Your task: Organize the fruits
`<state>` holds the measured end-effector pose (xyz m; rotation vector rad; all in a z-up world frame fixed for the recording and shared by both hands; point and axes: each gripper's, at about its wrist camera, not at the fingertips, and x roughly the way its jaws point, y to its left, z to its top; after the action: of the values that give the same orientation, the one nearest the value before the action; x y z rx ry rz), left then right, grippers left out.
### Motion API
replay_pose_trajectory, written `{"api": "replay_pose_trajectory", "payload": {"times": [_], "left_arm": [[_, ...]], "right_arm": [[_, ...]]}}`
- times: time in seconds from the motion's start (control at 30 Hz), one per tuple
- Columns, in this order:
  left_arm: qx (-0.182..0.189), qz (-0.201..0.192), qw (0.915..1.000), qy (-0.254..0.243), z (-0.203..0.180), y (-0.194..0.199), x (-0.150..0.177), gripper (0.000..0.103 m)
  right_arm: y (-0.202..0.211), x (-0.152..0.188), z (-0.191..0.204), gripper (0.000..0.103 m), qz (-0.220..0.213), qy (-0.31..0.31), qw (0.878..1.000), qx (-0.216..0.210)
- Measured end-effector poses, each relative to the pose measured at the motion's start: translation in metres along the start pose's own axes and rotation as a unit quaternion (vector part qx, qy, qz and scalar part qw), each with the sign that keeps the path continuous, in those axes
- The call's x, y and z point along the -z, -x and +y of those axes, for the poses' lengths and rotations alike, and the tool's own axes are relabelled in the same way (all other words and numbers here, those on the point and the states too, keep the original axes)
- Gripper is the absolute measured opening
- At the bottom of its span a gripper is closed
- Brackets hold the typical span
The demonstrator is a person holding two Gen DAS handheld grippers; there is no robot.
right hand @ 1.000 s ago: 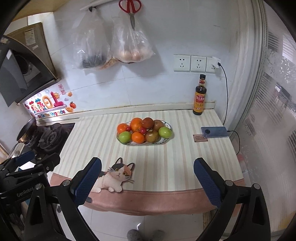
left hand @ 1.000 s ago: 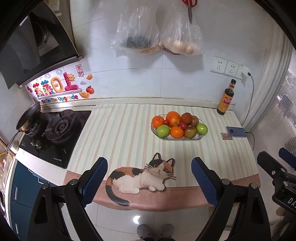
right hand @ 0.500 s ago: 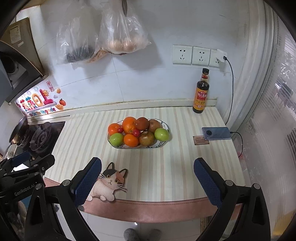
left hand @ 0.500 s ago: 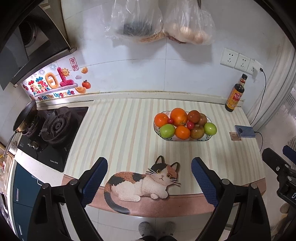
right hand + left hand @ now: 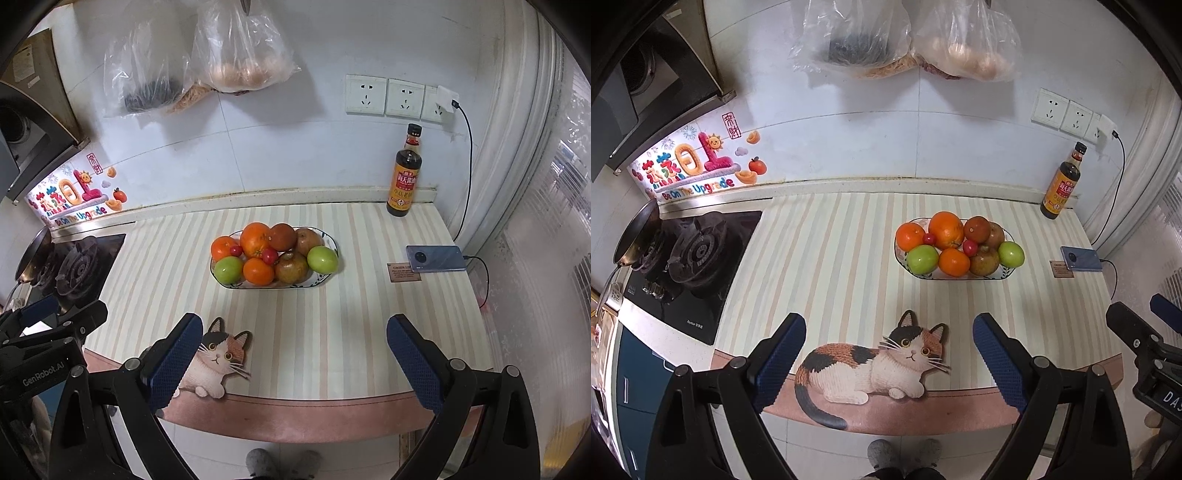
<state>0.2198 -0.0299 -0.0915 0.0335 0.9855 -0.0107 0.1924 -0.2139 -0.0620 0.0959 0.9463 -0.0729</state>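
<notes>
An oval fruit bowl (image 5: 960,277) (image 5: 236,285) stands in the middle of the striped counter. It holds oranges (image 5: 946,229) (image 5: 255,239), green apples (image 5: 922,258) (image 5: 322,259), brown fruits (image 5: 984,260) (image 5: 291,267) and small red fruits (image 5: 970,247) (image 5: 270,255). My left gripper (image 5: 889,343) is open and empty, over the counter's front edge, short of the bowl. My right gripper (image 5: 294,343) is open and empty, also at the front edge. Each gripper shows at the other view's side.
A cat-shaped mat (image 5: 875,365) (image 5: 214,363) lies at the front edge. A gas stove (image 5: 690,258) with a pan (image 5: 637,236) is at the left. A sauce bottle (image 5: 404,177), a charging phone (image 5: 436,258) and a small card (image 5: 403,272) are at the right. Bags hang on the wall (image 5: 236,55).
Both grippers have moved closer to the counter and tilted downward, so the bowl sits larger and lower in each view. Both stay open.
</notes>
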Motion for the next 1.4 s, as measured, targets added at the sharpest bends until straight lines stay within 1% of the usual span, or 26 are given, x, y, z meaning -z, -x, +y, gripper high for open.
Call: {"api": "replay_pose_trajectory", "payload": {"times": [0.33,1.2,1.27,1.4], "left_arm": [[0.004,0.002,1.0,-0.001,-0.0017,-0.0006,-0.0063,0.093],[0.017,0.001,0.9998,-0.005,-0.0039,0.0013,-0.002,0.093],[0.012,0.001,0.9999,-0.006,-0.0046,0.0009,-0.002,0.093],[0.014,0.001,0.9999,-0.006,-0.0051,0.0008,-0.0022,0.093]], "right_arm": [[-0.004,-0.0014,-0.0008,0.102,0.005,0.0,1.0,-0.001],[-0.0084,-0.002,0.0011,0.102,0.007,0.001,1.0,-0.002],[-0.0086,-0.0021,0.001,0.102,0.008,0.001,1.0,-0.003],[-0.0084,-0.0019,0.0016,0.102,0.007,0.0,1.0,-0.003]]}}
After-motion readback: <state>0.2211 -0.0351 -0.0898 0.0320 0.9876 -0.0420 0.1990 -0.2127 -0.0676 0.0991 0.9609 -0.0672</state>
